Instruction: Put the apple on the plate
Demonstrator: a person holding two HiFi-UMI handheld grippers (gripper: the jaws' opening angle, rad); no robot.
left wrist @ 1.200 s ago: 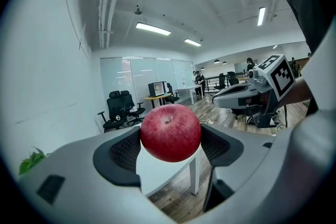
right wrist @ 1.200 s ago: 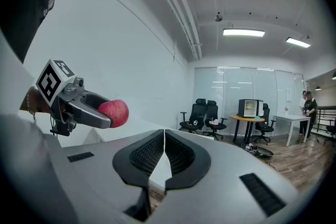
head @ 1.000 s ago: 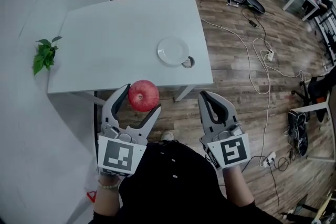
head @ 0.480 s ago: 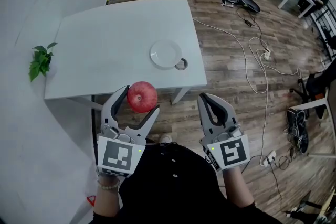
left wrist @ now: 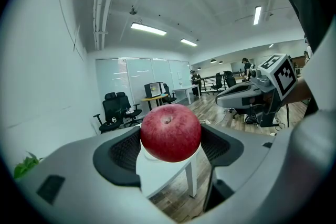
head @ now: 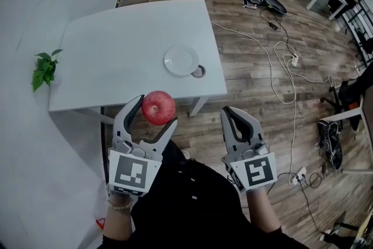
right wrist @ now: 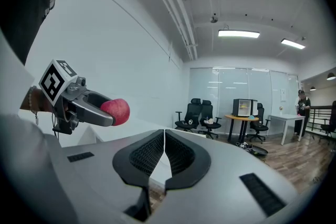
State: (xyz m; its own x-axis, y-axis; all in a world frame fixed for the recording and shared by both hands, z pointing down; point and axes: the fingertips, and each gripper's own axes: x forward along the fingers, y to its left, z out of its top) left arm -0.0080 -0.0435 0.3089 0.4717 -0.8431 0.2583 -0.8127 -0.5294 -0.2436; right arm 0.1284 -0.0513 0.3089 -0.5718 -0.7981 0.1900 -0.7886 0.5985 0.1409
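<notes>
1. Left gripper (head: 155,110): jaws pinch the apple (head: 158,107), one pad on each side. It is held in the air, in front of the person's dark-clothed body.
2. Apple: red, whole, dimpled end toward the left gripper's camera. In the head view it sits by the worktop's near edge, well apart from the plate.
3. Right gripper (head: 235,115): jaws pressed together, with nothing between them. It is held beside the left gripper, over wooden floor (head: 262,84).
4. Plate (head: 180,60): white, round, bare. It lies near the right edge of the worktop, touching or just beside a round cable hole (head: 199,72).
5. Worktop (head: 116,49): white, rectangular.
6. Plant (head: 44,69): green leaves, left of the worktop.
7. Cables (head: 288,61): white, trailing over the floor.
</notes>
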